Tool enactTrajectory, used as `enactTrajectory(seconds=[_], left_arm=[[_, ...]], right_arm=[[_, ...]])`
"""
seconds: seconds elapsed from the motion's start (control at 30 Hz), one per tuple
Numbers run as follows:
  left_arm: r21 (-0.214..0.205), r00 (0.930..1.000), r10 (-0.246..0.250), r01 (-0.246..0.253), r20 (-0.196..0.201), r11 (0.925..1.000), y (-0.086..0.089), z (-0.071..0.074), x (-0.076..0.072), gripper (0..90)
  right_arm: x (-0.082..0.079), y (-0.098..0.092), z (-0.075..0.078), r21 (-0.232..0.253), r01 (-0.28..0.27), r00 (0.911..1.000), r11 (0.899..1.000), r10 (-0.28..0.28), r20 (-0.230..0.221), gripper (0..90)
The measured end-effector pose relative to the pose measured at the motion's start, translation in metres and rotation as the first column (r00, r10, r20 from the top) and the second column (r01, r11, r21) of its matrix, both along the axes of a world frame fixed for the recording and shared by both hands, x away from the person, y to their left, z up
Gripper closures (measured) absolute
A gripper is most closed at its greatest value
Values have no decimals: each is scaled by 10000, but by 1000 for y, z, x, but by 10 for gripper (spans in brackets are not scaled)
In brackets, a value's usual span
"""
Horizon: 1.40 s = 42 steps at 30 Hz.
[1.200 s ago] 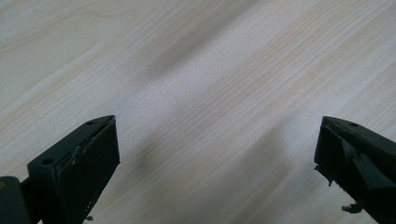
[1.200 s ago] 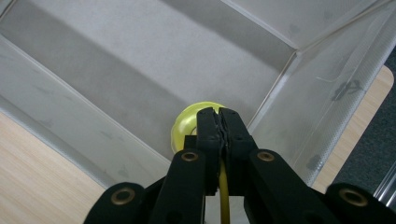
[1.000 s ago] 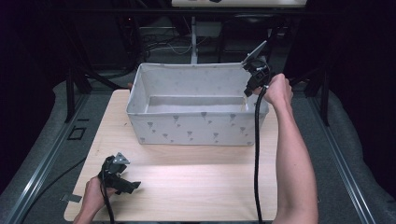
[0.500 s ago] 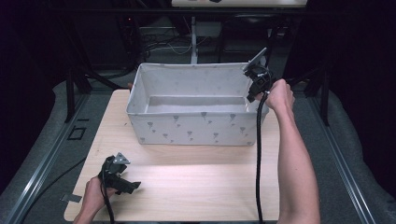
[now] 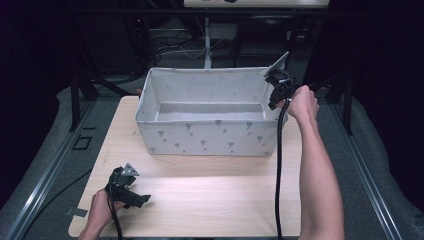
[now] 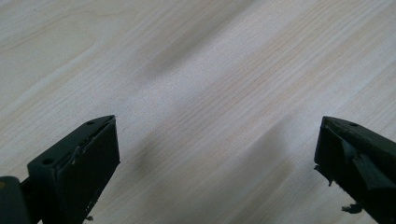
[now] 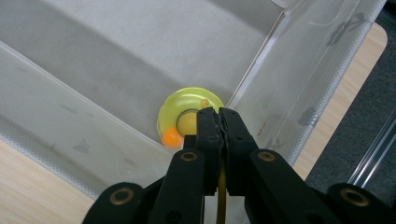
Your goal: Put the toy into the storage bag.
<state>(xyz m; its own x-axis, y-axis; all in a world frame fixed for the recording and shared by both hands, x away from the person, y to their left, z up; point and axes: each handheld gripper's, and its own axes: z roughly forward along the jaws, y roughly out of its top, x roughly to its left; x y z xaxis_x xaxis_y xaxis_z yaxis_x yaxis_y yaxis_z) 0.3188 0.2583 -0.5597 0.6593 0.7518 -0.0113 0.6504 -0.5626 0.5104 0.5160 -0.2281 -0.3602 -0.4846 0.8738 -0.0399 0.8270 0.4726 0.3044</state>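
Yellow toy (image 7: 189, 117), round with a small orange ball at its edge, sits down in a corner of the fabric bin (image 5: 210, 137), under my right tongs (image 7: 219, 116). In the right gripper view those tongs are pressed together, and a thin yellow strip runs between the jaws lower down, so I judge I have the toy by a thin yellow part; where that strip meets the toy is hidden by the jaws, so not certain. In the high view my right tongs (image 5: 276, 95) hang at the bin's far right corner, hand (image 5: 301, 102) just outside the wall, wrist tipped so the jaws point down inside. That angle makes sense: the walls are tall and the toy is tucked into the corner, so coming from above is the only clean way in.

Left tongs (image 5: 131, 195) rest low on the desk (image 5: 210, 190) near the front left edge, well apart from the bin. In the left gripper view the left tongs (image 6: 217, 154) are spread wide, nothing between them but bare wood. I read that as parked out of the way while the right side works.

Toy seems either just grabbed or about to be let go; can't tell which.
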Motion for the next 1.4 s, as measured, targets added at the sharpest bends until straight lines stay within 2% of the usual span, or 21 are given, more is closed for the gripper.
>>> enactTrajectory(seconds=[0.17,0.3,0.4,0.5,0.6,0.63,0.7,0.83,0.87,1.0,1.1,1.13,1.33,1.37,1.4], left_arm=[[-17,10000,17,-17,8,10000,0,0,0,2],[-29,10000,8,-8,8,10000,0,0,0,2],[-33,10000,3,-3,14,10000,0,0,0,2],[-26,10000,1,-1,6,10000,0,0,0,2],[-17,10000,-14,14,-3,10000,0,0,0,2],[-17,10000,-14,14,-3,10000,0,0,0,2],[-3,10000,-24,24,5,10000,0,0,0,2],[30,10000,-13,13,55,10000,-1,0,0,2],[27,10000,-16,16,58,10000,-1,0,0,2],[32,10000,-8,7,57,10000,-1,0,0,2],[28,10000,4,-5,87,10000,-2,0,-1,2],[37,10000,-2,1,96,10000,-2,0,-1,2],[48,9999,54,-54,156,10000,-2,0,-1,2],[54,9999,64,-65,150,10000,-2,0,-1,2],[56,9999,53,-54,141,10000,-2,0,-1,2]], right_arm=[[0,0,1,175,38,10000,9998,-38,-34,822],[-1,-2,5,597,213,9998,9980,-215,28,679],[-3,-2,11,698,237,9997,9973,-238,7,561],[-4,-1,15,827,253,9996,9963,-262,100,508],[-10,0,25,1073,291,9993,9938,-316,218,399],[-10,0,25,1073,291,9993,9938,-316,218,399],[-16,2,34,1182,207,9991,9928,-250,350,331],[-23,3,42,1332,109,9995,9910,-148,284,272],[-28,3,48,1343,44,9995,9909,-86,308,225],[-40,3,59,1219,-120,9997,9925,96,204,158],[-46,3,64,1161,-219,9996,9930,196,208,149],[-54,4,68,1092,-392,9992,9932,377,153,133],[-77,11,77,963,-796,9964,9922,765,359,95],[-77,11,77,963,-796,9964,9922,765,359,95],[-85,14,79,911,-947,9949,9913,910,439,84]])
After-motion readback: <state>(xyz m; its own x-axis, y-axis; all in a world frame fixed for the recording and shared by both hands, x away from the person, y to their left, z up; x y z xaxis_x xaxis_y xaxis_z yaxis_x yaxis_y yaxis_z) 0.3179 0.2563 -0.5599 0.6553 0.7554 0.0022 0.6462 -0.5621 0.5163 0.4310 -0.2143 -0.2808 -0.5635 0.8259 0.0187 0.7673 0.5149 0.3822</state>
